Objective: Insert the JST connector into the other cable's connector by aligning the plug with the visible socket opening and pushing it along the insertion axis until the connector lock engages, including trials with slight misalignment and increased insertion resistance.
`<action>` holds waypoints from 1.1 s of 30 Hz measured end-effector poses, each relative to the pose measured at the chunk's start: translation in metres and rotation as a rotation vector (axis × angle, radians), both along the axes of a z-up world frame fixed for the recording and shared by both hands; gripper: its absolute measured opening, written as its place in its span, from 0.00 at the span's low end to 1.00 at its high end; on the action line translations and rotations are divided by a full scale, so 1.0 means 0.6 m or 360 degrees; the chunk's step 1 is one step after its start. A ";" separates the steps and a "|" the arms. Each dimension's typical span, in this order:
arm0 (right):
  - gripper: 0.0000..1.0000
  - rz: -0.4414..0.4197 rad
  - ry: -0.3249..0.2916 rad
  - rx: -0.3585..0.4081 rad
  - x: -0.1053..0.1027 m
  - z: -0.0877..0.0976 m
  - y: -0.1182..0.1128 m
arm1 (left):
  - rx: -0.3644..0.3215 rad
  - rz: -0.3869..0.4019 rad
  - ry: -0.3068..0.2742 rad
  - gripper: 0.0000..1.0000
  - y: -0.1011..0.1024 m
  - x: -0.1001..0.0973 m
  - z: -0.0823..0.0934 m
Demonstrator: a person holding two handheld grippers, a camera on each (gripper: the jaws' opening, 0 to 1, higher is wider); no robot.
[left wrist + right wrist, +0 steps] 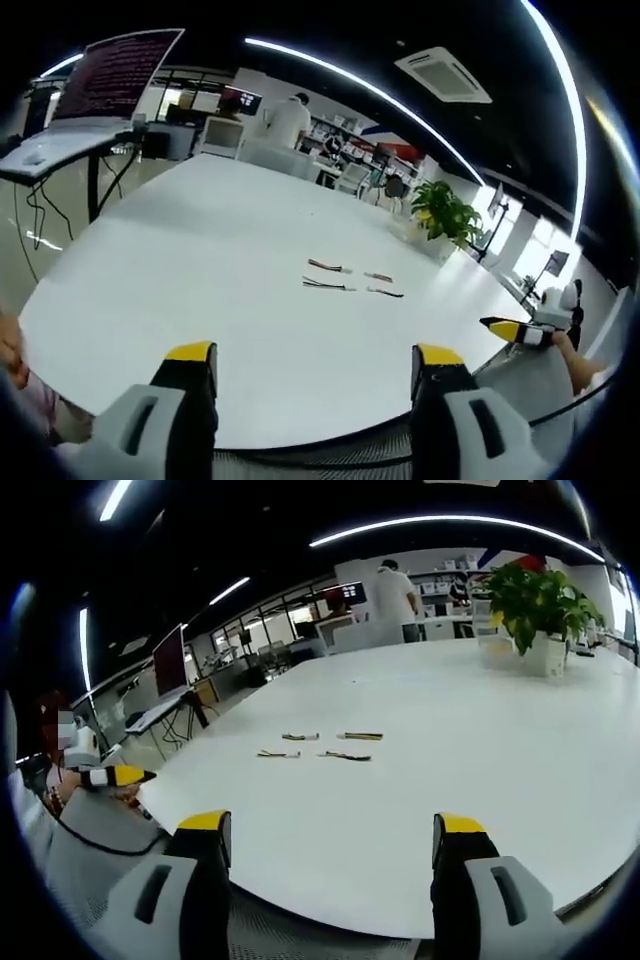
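Observation:
Several short JST cables lie on the white table (200,260). In the left gripper view I see one cable (327,266), a second (328,285), a third (378,277) and a fourth (385,292) in a loose cluster, well ahead of my left gripper (315,358), which is open with nothing between its yellow-tipped jaws. The right gripper view shows the same cables (359,737) (300,737) (346,755) (277,753) far ahead of my open right gripper (330,830). The right gripper (512,329) appears at the table's right edge; the left gripper (118,776) enters from the left.
A potted plant (445,212) (538,605) stands at the far side of the table. A person (285,122) (395,598) stands beyond the table by desks. A laptop on a stand (95,90) sits to the left. Both grippers hover over the table's near edge.

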State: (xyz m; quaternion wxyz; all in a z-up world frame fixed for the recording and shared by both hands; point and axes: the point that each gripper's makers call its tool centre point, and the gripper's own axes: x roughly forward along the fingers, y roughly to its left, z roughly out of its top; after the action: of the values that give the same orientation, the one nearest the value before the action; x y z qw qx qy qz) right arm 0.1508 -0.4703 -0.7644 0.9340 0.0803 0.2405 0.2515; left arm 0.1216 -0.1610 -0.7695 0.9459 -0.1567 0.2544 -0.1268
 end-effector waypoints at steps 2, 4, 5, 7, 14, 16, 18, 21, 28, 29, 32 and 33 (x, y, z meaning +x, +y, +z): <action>0.81 0.0006 0.0000 0.0006 0.000 0.001 0.000 | 0.0020 -0.0021 0.0041 0.84 -0.004 0.000 -0.005; 0.82 0.0000 0.0007 0.0013 0.001 0.000 -0.001 | 0.0057 -0.0045 0.0054 0.87 -0.005 0.000 -0.004; 0.82 0.0001 0.0015 0.0011 0.001 -0.001 -0.001 | 0.0077 -0.0066 0.0076 0.88 -0.006 -0.002 -0.006; 0.81 0.0006 0.0041 0.0009 0.002 -0.004 -0.003 | 0.0173 -0.0138 0.0105 0.89 -0.009 -0.004 -0.007; 0.72 0.0141 0.0135 -0.0092 -0.005 -0.019 -0.006 | 0.0346 -0.0323 0.0062 0.97 -0.026 0.008 0.023; 0.70 0.0144 0.0137 -0.0084 -0.003 -0.016 -0.011 | 0.0389 -0.0339 0.0033 0.97 -0.025 0.013 0.034; 0.73 0.0130 0.0126 -0.0091 0.005 -0.008 -0.019 | 0.0373 -0.0348 0.0007 0.97 -0.027 0.020 0.048; 0.77 0.0111 0.0066 -0.0129 0.022 0.013 -0.032 | 0.0390 -0.0374 -0.0035 0.98 -0.031 0.031 0.063; 0.74 0.0100 -0.0061 -0.0111 0.056 0.055 -0.036 | 0.0420 -0.0542 -0.0109 0.97 -0.057 0.048 0.089; 0.75 0.0103 -0.0059 -0.0099 0.057 0.057 -0.032 | 0.0440 -0.0568 -0.0140 0.97 -0.062 0.051 0.093; 0.75 0.0150 -0.0120 -0.0060 0.059 0.070 -0.007 | 0.0477 -0.0650 -0.0202 0.98 -0.082 0.052 0.102; 0.73 0.0177 -0.0123 -0.0037 0.057 0.072 0.004 | 0.0484 -0.0672 -0.0223 0.97 -0.088 0.052 0.105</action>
State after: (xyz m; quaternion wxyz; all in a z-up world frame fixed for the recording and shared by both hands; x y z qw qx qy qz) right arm 0.1853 -0.4678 -0.7215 0.9281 0.0463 0.2112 0.3031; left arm 0.1527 -0.2135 -0.7065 0.9265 0.0528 0.2314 -0.2920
